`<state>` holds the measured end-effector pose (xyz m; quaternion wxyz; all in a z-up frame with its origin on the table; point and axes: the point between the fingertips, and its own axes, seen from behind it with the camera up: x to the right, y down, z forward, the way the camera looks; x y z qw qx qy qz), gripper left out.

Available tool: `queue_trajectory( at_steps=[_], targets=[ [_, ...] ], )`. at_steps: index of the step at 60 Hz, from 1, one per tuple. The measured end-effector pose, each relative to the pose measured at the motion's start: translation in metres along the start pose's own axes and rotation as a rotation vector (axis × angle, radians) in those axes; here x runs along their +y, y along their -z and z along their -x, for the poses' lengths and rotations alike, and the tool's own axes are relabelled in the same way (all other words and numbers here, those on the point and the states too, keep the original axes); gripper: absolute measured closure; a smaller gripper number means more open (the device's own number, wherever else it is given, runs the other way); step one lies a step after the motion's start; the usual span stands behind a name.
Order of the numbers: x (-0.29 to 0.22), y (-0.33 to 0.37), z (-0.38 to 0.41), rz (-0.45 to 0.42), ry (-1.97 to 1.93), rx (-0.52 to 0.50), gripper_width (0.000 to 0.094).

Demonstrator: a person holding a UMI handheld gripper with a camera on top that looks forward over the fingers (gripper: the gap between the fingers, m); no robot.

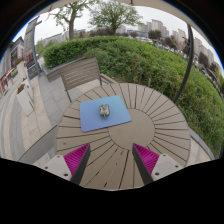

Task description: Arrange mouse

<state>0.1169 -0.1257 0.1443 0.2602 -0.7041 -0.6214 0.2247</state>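
Note:
A small grey mouse (104, 110) lies on a blue mouse mat (104, 114) near the middle of a round wooden slatted table (150, 125). My gripper (112, 158) is open and empty, with its magenta pads (77, 158) spread wide apart. It hovers over the near part of the table, and the mat and mouse lie well beyond the fingertips.
A wooden chair (78, 73) stands at the far left side of the table. Behind it runs a green hedge (140, 55), with trees and buildings further off. Paved ground (22, 115) lies to the left. A thin dark pole (190, 50) rises at the right.

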Motion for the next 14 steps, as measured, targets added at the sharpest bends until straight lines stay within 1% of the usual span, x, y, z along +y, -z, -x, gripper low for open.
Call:
queue_trajectory(
  at_steps=[8,14],
  targets=[
    [0.022,0.013,-0.008,0.016,-0.025,-0.012,0.0073],
    [0.027,0.016,-0.014,0.013,-0.023,-0.019,0.0076]
  ],
)
